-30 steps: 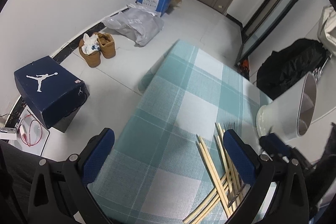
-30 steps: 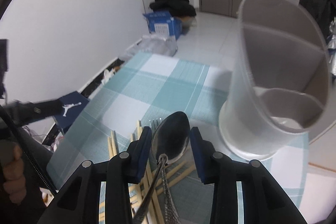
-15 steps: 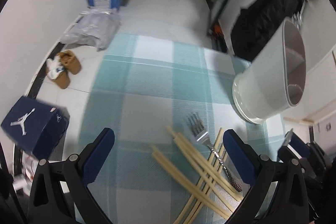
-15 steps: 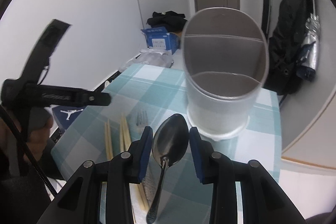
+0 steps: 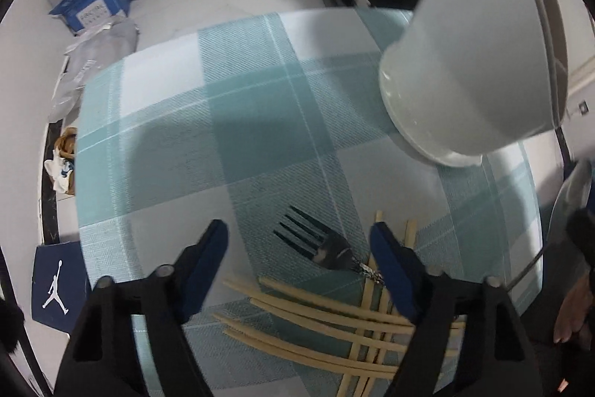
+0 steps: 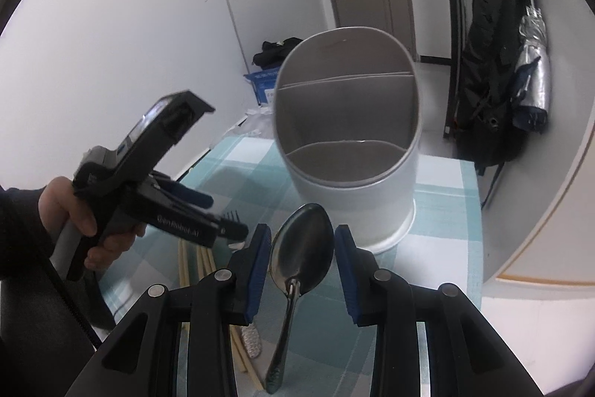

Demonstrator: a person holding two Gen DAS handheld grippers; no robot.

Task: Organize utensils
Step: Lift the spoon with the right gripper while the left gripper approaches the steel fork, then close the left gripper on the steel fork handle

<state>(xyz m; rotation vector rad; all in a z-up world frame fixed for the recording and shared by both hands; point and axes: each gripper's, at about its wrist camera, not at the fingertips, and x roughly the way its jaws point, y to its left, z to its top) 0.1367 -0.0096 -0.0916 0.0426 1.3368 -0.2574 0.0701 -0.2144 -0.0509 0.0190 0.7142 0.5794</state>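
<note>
My left gripper (image 5: 297, 229) points steeply down over the checked tablecloth (image 5: 223, 121). Its jaws are closing around the head of a metal fork (image 5: 323, 250), and the pads do not touch it. The fork lies on several crossed wooden chopsticks (image 5: 316, 307). My right gripper (image 6: 301, 233) is shut on a steel spoon (image 6: 301, 248), bowl up and handle hanging below the fingers, just in front of the white divided utensil holder (image 6: 353, 181). That holder (image 5: 472, 62) stands upright at the cloth's far right. In the right wrist view the left gripper (image 6: 219, 214) is gripped by a hand (image 6: 74, 211).
A navy shoe box (image 5: 59, 285), brown shoes (image 5: 65, 144), a grey bag (image 5: 96, 51) and a blue carton (image 5: 93, 2) lie on the floor to the left of the table. A black backpack (image 6: 491, 69) hangs by the wall on the right.
My left gripper has swung over the fork, tipped downward and narrowed its jaws. My right gripper has carried the spoon to the holder's front, and the holder now sits centred ahead of it.
</note>
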